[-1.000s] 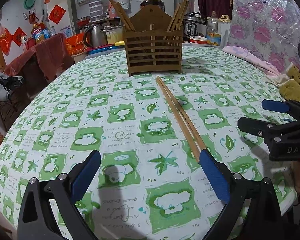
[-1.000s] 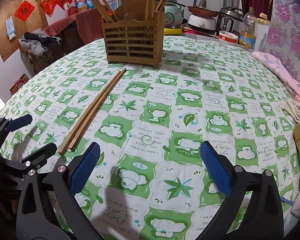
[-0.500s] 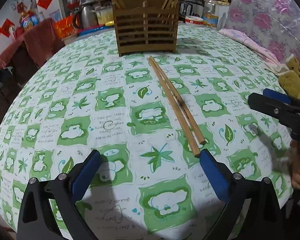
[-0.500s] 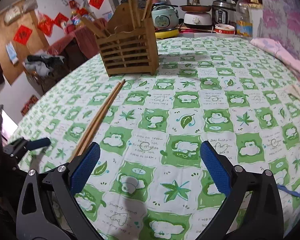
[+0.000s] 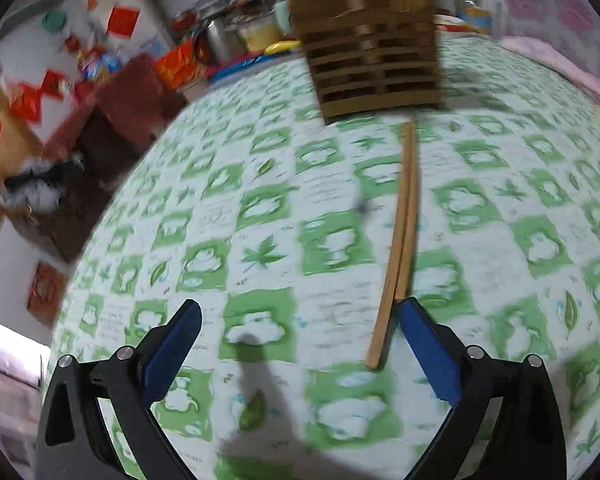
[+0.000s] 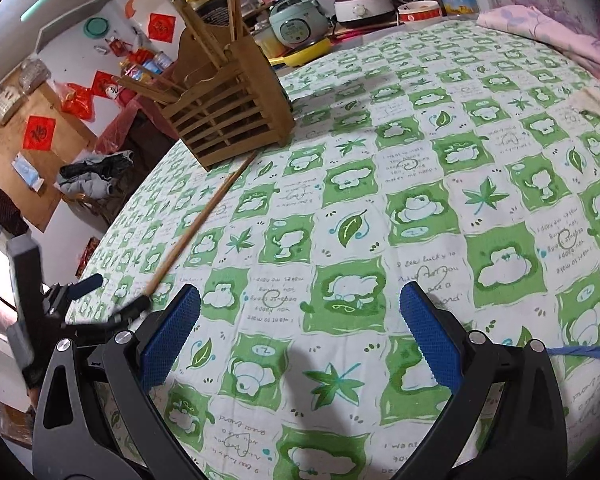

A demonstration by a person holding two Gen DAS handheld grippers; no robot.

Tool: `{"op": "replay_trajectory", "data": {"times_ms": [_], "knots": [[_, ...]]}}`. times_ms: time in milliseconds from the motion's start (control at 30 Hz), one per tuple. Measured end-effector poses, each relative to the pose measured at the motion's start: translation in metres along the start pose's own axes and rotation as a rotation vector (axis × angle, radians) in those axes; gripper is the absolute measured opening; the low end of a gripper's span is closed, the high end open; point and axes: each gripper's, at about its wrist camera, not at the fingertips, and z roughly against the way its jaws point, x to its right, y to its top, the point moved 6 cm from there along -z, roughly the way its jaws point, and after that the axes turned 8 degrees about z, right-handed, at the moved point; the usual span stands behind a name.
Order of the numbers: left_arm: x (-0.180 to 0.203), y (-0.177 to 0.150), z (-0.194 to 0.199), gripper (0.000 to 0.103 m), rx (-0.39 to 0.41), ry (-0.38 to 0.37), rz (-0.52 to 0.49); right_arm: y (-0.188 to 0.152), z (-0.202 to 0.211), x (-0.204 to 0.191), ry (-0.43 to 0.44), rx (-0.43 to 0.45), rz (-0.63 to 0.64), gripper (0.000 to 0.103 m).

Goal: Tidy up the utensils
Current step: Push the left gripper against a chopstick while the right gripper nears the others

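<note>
A pair of wooden chopsticks (image 5: 403,232) lies on the green-and-white tablecloth (image 5: 260,256), pointing toward a slatted wooden utensil holder (image 5: 370,64) that holds more chopsticks. My left gripper (image 5: 300,336) is open, low over the cloth; the chopsticks' near ends lie just inside its right fingertip (image 5: 414,316). In the right wrist view the chopsticks (image 6: 204,216), the holder (image 6: 228,116) and the left gripper (image 6: 108,296) show at the left. My right gripper (image 6: 300,320) is open and empty over bare cloth.
Rice cookers (image 6: 300,24), pots and bottles stand beyond the table's far edge. A pink cloth (image 6: 548,36) lies at the far right. The table's left edge drops to a cluttered floor (image 6: 92,180). A blue string (image 6: 580,350) lies at the right.
My left gripper has swung left and moved forward, so the chopsticks' near ends now sit between its fingers by the right one. The right gripper has tilted and shifted slightly; both stay open.
</note>
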Motion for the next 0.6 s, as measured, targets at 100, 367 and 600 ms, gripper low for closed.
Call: {"op": "replay_trajectory", "data": {"times_ms": [100, 367, 600], "knots": [[-0.015, 0.000, -0.012, 0.098, -0.084, -0.140, 0.118, 0.000, 0.000, -0.007, -0.044, -0.001, 0.059, 0.097], [-0.039, 0.009, -0.013, 0.098, -0.066, -0.276, 0.267, -0.002, -0.002, -0.019, -0.099, -0.020, 0.157, 0.097], [-0.025, -0.002, -0.002, 0.097, -0.081, -0.312, 0.166, -0.003, -0.003, -0.012, -0.064, -0.026, 0.107, 0.097]]}}
